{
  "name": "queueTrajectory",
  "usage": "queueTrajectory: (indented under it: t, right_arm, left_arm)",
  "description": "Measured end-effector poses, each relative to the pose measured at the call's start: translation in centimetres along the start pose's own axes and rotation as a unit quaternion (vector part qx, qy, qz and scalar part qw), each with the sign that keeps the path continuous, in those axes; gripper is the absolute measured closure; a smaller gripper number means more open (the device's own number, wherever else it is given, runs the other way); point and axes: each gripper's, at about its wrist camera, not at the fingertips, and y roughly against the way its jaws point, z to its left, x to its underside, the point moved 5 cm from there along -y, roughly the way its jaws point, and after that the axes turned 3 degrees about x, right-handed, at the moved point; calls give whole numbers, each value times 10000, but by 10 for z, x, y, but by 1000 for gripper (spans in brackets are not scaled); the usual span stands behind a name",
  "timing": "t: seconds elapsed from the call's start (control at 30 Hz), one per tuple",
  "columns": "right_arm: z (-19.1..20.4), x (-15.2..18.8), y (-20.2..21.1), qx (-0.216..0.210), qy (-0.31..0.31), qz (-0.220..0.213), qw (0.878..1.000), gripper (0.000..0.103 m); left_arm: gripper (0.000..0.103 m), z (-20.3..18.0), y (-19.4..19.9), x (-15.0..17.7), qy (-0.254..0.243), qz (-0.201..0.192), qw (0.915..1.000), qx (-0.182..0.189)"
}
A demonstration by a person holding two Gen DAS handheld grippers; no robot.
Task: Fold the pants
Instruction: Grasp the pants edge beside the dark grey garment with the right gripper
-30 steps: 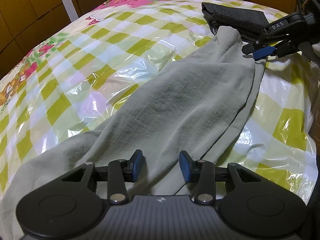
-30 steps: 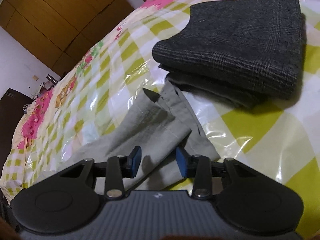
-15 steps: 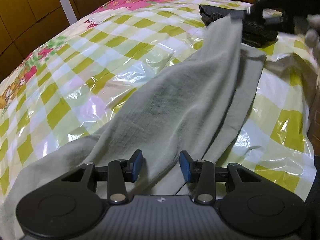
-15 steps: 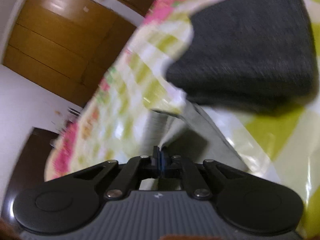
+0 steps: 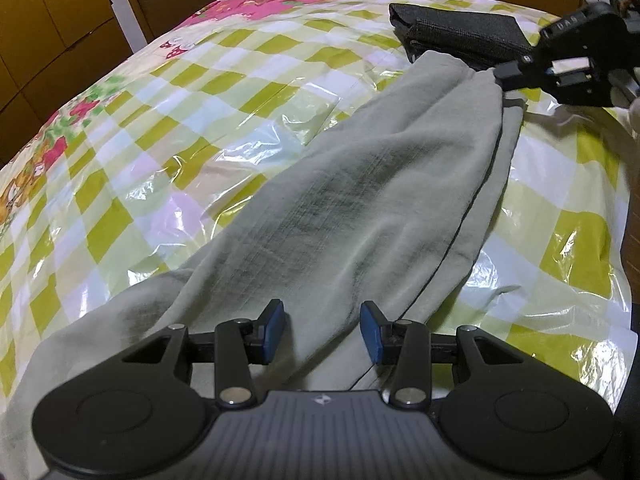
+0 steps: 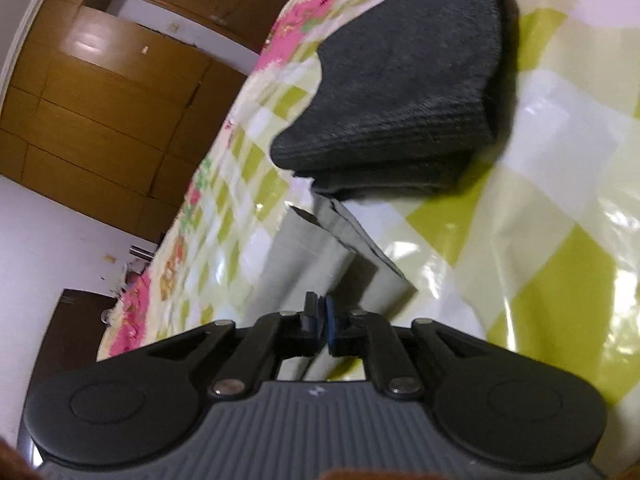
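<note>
Grey-green pants (image 5: 360,208) lie lengthwise on the bed (image 5: 208,92), along its near edge, leg ends close to folded dark cloth (image 5: 460,34). Right gripper (image 6: 320,322): fingers narrow, pinching the leg hem, jaws opening a little. Left gripper (image 5: 322,330): fingers half wide over the waist part, holding nothing. Advice: re-tighten right grip, pin waist w/ left, then carry hem toward waist, edges aligned.

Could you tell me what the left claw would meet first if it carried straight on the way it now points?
Most likely the pale green pants. The left claw is open, angled down over them, and the cloth fills the view just past its pads. Depth is hard to judge, but nothing else lies between.
</note>
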Motion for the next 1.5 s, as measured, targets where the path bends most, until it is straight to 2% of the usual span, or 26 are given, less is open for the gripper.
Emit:
queueTrajectory:
  t: [0.13, 0.2, 0.27, 0.43, 0.47, 0.5, 0.53, 0.57, 0.7, 0.77, 0.83, 0.9, 1.0, 1.03, 1.13, 1.23, 1.33, 1.43, 1.5]
  right_arm:
    - [9, -7, -11, -35, 94, 16, 9999, 87]
    - [9, -10, -19, -30, 72, 103, 9999, 76]
    - [6, -8, -25, -3, 39, 296, 9996, 73]
    - [6, -4, -24, 204, 157, 314, 9992, 74]
    - [6, -4, -24, 190, 172, 326, 9991, 78]
    - [6, -4, -25, 145, 122, 335, 9993, 90]
    - [7, -4, -29, 14, 35, 372, 9993, 97]
    - [11, -5, -31, -97, -4, 373, 9993, 99]
    - [56, -19, -23, -794, 280, -9, 9965, 99]
    - [78, -27, -9, -1174, 401, -206, 9921, 99]
    - [91, -28, 10, -1379, 654, -442, 9873, 99]
    - [82, -23, 17, -1264, 683, -450, 9886, 99]
    - [28, -7, 3, -375, 244, -138, 9989, 99]
    - [13, -3, 0, -193, 48, -62, 9998, 99]
    - [-9, 4, 1, -32, -236, -41, 9997, 99]
    - [-5, 2, -3, -63, -147, -65, 9999, 96]
    - [-7, 1, -8, 111, -85, -6, 9999, 96]
    - [-11, 4, 6, 256, -158, 59, 9995, 95]
    - [-12, 5, 16, 303, -178, 50, 9994, 91]
  left_arm:
    - [49, 1, -1, 0, 47, -20, 10000, 5]
    - [49, 2, -1, 0, 64, -26, 10000, 18]
    - [48, 3, -1, 0, 43, -30, 10000, 18]
    - [46, 3, -1, 1, 75, -55, 10000, 19]
    - [46, 4, 0, 1, 111, -67, 9999, 32]
    - [46, 5, 0, 1, 135, -82, 9999, 34]
    - [46, 6, 1, 0, 150, -96, 9998, 31]
    - [46, 7, 4, 0, 158, -117, 9998, 14]
    - [46, 13, 22, -7, 190, -345, 9992, -118]
    - [44, 14, 28, -11, 208, -430, 9988, -127]
    - [43, 11, 24, -10, 193, -401, 9990, -43]
    - [43, 6, 14, -6, 172, -266, 9995, 69]
    - [43, -5, 3, 2, 51, -132, 9999, 81]
    - [43, -5, 3, 2, 66, -137, 9998, 85]
    - [42, -1, 3, 1, 176, -109, 9996, 166]
    - [42, -3, 3, 0, 93, -83, 9998, 138]
    - [42, -6, 4, 1, 13, -90, 9999, 91]
    - [41, -3, 3, 2, 52, -102, 9999, 124]
    - [41, -3, 4, 2, 53, -112, 9998, 135]
